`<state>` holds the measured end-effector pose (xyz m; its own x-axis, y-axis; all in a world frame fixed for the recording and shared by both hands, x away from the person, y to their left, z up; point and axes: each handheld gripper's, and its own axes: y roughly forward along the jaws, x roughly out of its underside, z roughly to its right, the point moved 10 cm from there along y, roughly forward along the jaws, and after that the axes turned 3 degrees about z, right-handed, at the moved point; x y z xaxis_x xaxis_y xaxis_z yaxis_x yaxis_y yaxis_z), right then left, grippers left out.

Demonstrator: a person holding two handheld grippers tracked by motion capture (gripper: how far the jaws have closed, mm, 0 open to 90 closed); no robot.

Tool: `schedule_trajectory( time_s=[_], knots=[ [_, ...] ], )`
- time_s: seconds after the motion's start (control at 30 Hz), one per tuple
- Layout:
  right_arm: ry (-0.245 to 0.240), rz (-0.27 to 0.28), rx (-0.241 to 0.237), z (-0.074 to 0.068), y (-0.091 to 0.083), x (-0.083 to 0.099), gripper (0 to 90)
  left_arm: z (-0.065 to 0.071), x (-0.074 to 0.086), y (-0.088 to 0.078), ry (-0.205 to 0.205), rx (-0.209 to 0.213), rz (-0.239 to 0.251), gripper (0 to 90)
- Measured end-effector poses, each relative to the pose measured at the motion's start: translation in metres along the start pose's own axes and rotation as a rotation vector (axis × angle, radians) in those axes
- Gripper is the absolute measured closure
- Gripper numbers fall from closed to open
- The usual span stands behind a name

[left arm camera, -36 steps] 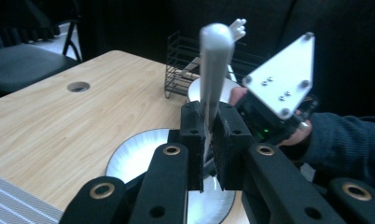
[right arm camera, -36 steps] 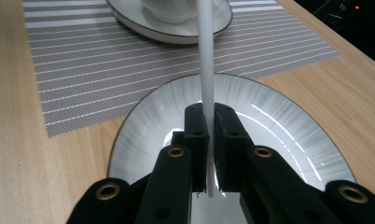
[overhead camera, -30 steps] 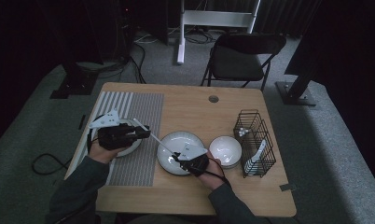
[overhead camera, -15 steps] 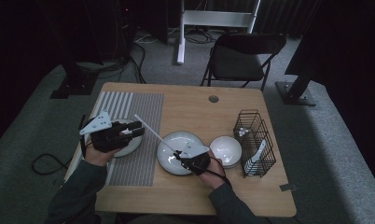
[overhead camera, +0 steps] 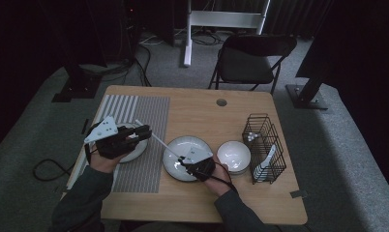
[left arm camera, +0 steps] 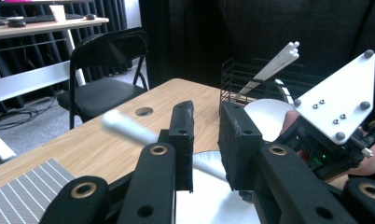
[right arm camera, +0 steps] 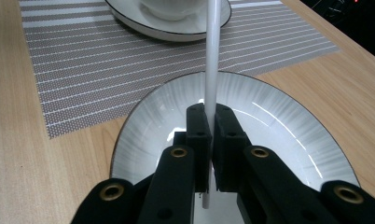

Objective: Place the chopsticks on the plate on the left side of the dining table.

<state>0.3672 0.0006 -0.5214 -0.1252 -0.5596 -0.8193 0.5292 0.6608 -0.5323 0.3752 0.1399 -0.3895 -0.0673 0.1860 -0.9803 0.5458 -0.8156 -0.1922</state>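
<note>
High view: the right claw (overhead camera: 185,162) has kept its place over the dinner plate (overhead camera: 202,142) on the bench (overhead camera: 207,116). It holds a white chopstick (overhead camera: 158,141) slanting away past the plate's rim to the left claw (overhead camera: 145,133).

Left gripper view: the left claw (left arm camera: 207,112) has just been closing. Its jaws stand apart with the chopstick (left arm camera: 129,128) between them, apparently unpinched, so I judge a handover is beginning.

Right gripper view: the right claw (right arm camera: 210,112) is clamped on the chopstick (right arm camera: 212,46) above the plate (right arm camera: 279,116).
</note>
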Motion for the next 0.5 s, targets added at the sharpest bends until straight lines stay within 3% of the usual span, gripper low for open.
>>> schedule_trajectory(
  time_s=[0.27,0.5],
  knots=[
    [-0.03,0.004,-0.011,-0.005,0.0,-0.005,86.7,-0.006,0.01,0.002,0.024,-0.043,-0.038,76.3],
    [-0.064,0.035,-0.027,-0.009,-0.007,-0.015,86.8,-0.021,0.026,-0.007,0.002,-0.099,-0.067,75.5]
  ],
)
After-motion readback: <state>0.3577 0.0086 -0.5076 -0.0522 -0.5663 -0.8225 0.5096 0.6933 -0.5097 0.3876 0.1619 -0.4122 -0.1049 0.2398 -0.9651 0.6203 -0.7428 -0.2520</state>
